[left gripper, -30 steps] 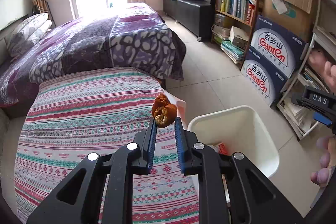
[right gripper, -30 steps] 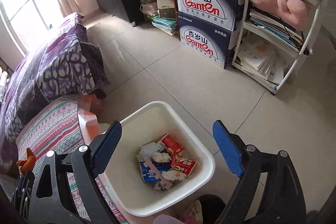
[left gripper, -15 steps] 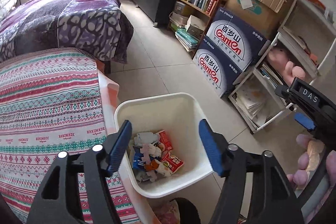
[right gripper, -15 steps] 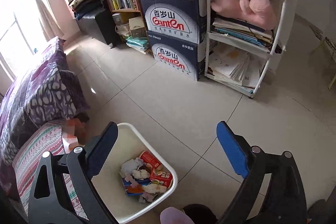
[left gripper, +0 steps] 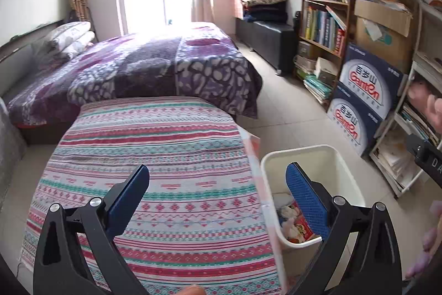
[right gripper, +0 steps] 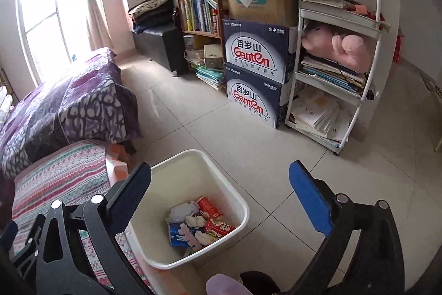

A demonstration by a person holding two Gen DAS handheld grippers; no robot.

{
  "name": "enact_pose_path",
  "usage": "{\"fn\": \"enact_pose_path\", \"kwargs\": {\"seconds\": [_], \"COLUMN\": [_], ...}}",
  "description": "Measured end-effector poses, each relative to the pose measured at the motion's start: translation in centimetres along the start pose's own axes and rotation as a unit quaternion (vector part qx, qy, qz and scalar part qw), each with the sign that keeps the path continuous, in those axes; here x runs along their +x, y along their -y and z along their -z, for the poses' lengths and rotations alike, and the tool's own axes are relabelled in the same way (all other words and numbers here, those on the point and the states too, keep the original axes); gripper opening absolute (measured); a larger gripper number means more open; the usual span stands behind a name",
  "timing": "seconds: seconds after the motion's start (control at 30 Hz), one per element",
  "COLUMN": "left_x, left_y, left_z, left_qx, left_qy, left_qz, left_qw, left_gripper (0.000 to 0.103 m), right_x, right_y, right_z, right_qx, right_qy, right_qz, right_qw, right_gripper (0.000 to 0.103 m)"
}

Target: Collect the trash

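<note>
1. Trash: crumpled wrappers and tissues (right gripper: 197, 223) inside white plastic bin (right gripper: 243, 208) beside striped cloth-covered table (left gripper: 154, 156)
2. Left gripper (left gripper: 218, 192), right gripper (right gripper: 219, 196): jaws opening, nothing between
3. Scan cloth for leftovers before reaching again

White bin (right gripper: 237, 201), striped pink-teal cloth (left gripper: 154, 156), purple patterned blanket (left gripper: 154, 68)

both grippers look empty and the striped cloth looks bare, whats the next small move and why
Probably pan the left gripper across the striped cloth to look for leftover trash. Its jaws are opening with nothing between them, as are the right gripper's. The white bin beside the cloth already holds wrappers and tissues, and no litter shows on the cloth in the left wrist view.
</note>
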State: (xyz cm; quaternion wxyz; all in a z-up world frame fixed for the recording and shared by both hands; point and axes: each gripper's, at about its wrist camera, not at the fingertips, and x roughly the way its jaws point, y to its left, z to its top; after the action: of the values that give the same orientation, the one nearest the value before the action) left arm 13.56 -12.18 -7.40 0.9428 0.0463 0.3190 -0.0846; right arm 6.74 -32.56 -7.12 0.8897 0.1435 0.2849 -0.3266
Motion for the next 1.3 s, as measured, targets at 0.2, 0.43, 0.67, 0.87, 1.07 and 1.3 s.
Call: {"fn": "enact_pose_path", "kwargs": {"seconds": [0.2, 0.43, 0.67, 0.87, 1.07, 1.3], "left_x": [-2.4, -3.8, -3.2, -2.5, -2.3, -2.3], "left_y": [-3.7, -6.8, -8.8, -9.6, -10.0, -10.1], "left_z": [1.1, 1.8, 1.9, 2.0, 1.9, 1.7], "left_qx": [-0.024, -0.044, -0.057, -0.065, -0.074, -0.075], "left_qy": [0.020, 0.032, 0.013, -0.002, -0.005, -0.005], "left_qz": [-0.052, -0.082, -0.096, -0.095, -0.094, -0.094], "left_qw": [0.9982, 0.9952, 0.9937, 0.9933, 0.9928, 0.9927], "left_gripper": [0.096, 0.096, 0.096, 0.096, 0.096, 0.096], "right_x": [-2.4, -4.2, -4.3, -4.3, -4.1, -4.0], "right_y": [-3.6, -7.2, -9.6, -11.0, -11.7, -11.7], "right_z": [2.4, 4.0, 4.3, 4.8, 5.2, 5.3], "right_qx": [-0.049, -0.092, -0.107, -0.117, -0.127, -0.133], "right_qy": [0.028, 0.055, 0.043, 0.037, 0.038, 0.039], "right_qz": [-0.035, -0.063, -0.088, -0.096, -0.098, -0.100], "right_qw": [0.998, 0.992, 0.989, 0.988, 0.986, 0.985], "right_gripper": [0.096, 0.096, 0.096, 0.096, 0.096, 0.096]}}
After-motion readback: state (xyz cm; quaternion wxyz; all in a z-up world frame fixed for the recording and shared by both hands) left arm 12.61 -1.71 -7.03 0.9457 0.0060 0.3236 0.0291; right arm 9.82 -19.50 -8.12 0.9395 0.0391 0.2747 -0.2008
